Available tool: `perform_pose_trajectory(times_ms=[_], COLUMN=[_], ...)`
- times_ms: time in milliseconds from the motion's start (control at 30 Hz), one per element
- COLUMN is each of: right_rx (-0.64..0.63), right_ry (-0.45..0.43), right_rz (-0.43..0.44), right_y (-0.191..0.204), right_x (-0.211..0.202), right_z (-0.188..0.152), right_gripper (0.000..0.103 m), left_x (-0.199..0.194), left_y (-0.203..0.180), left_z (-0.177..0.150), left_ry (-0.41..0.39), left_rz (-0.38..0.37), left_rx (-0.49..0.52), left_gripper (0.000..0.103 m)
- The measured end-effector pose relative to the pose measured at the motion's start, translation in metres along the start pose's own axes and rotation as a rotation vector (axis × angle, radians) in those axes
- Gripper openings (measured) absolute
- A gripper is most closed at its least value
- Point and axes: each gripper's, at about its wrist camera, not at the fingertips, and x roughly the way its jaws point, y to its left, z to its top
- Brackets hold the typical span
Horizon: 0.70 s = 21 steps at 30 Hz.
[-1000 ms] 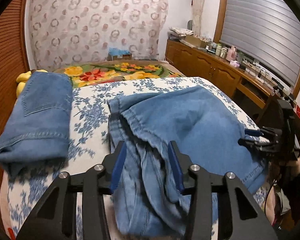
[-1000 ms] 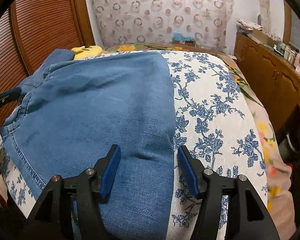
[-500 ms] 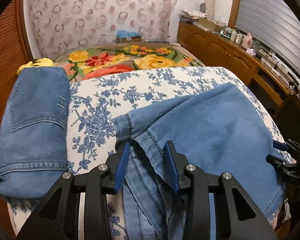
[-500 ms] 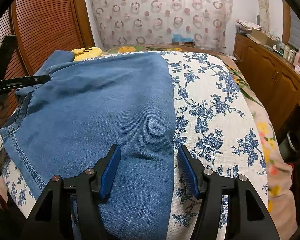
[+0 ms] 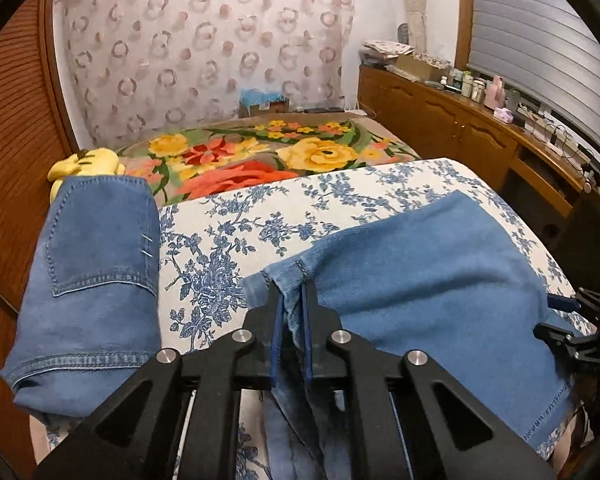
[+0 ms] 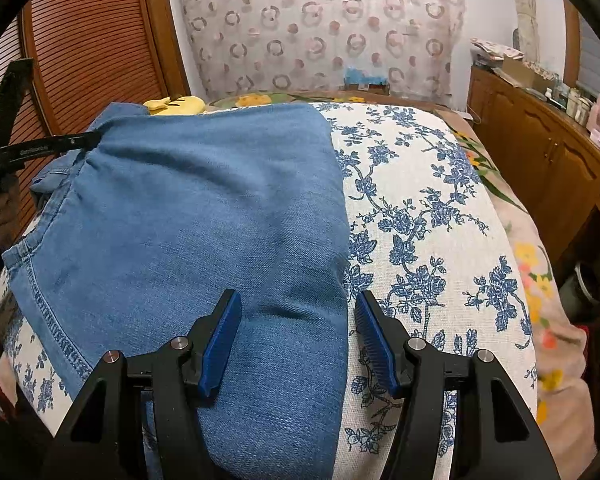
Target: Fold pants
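On the floral bedsheet (image 6: 420, 208), the left gripper (image 5: 291, 320) is clamped on a bunched seam of the pants (image 5: 432, 280) while the right gripper (image 6: 296, 336) hovers wide apart and empty over the fold edge, so the next move probably calls for pinching that edge before folding over.

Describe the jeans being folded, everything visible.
The pants are mid-blue denim with lighter stitched hems, lying partly folded and mostly flat on the floral bedsheet. The left gripper is shut on a bunched seam edge. The right gripper is open, straddling the fold's right edge.
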Motion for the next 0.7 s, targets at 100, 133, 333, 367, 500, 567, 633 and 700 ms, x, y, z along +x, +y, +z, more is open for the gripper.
perform_pose_trajectory(times_ms=[100, 133, 333, 367, 500, 567, 633, 700], right_rx=[0.001, 0.001, 0.001, 0.001, 0.001, 0.000, 0.000, 0.000], right_ry=[0.000, 0.000, 0.000, 0.000, 0.000, 0.000, 0.000, 0.000], right_rz=[0.000, 0.000, 0.001, 0.001, 0.001, 0.001, 0.001, 0.001], right_y=[0.000, 0.000, 0.000, 0.000, 0.000, 0.000, 0.000, -0.001], right_x=[0.000, 0.000, 0.000, 0.000, 0.000, 0.000, 0.000, 0.000], right_z=[0.000, 0.000, 0.000, 0.000, 0.000, 0.000, 0.000, 0.000], right_gripper=[0.061, 0.061, 0.061, 0.061, 0.061, 0.061, 0.061, 0.061], left_x=[-0.014, -0.019, -0.044, -0.047, -0.054, -0.055, -0.055, -0.056], left_y=[-0.008, -0.010, -0.024, -0.025, -0.034, -0.040, -0.046, -0.052], left_z=[-0.007, -0.010, -0.029, -0.032, -0.047, -0.055, -0.062, -0.068], left_ry=[-0.018, -0.022, -0.050, -0.054, -0.047, -0.034, -0.028, -0.019], left_rz=[-0.004, -0.005, -0.043, -0.051, -0.083, -0.093, -0.098, -0.104], left_rx=[0.006, 0.012, 0.035, 0.035, 0.028, 0.033, 0.045, 0.052], left_gripper=[0.009, 0.011, 0.044, 0.050, 0.060, 0.060, 0.060, 0.060])
